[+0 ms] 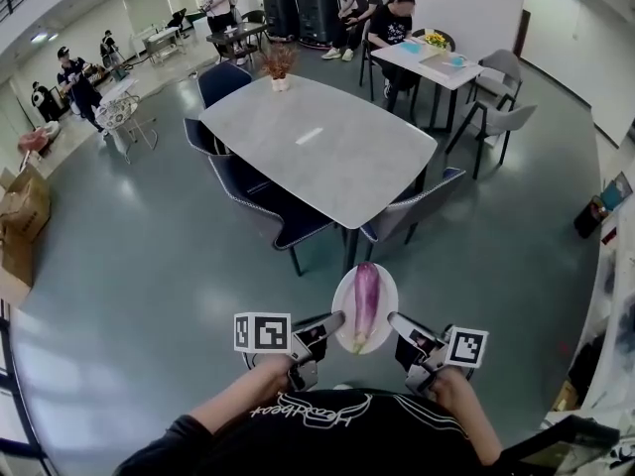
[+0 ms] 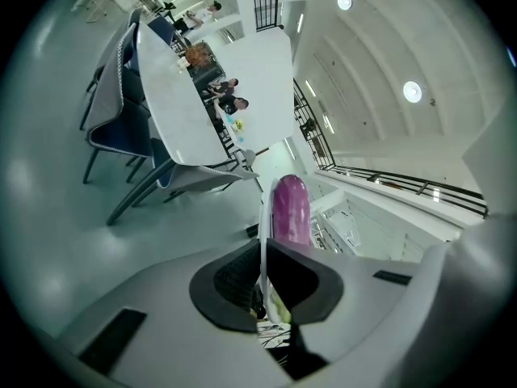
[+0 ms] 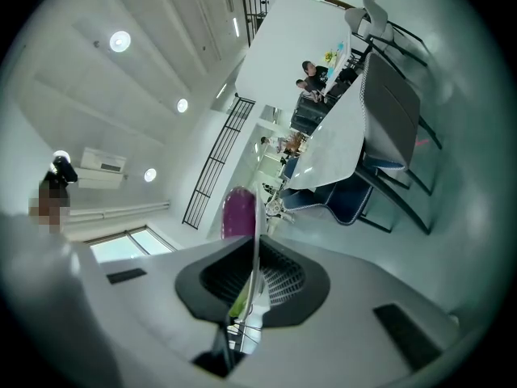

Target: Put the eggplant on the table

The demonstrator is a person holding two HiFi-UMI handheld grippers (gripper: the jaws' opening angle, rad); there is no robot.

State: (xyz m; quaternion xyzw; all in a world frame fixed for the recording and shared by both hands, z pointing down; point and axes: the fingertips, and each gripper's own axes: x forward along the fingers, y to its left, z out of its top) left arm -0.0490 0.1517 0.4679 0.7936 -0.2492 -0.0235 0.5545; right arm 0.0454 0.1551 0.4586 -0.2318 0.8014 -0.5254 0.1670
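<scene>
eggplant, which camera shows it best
Head view: the whole eggplant lies along the white plate, seen from above. The left and right gripper views show only its purple end, beside the plate's edge-on rim.

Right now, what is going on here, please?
A person holds a white plate with a purple eggplant lying on it. The left gripper is clamped on the plate's left rim and the right gripper on its right rim. The grey table stands ahead across the floor; the eggplant is not yet on it.
</scene>
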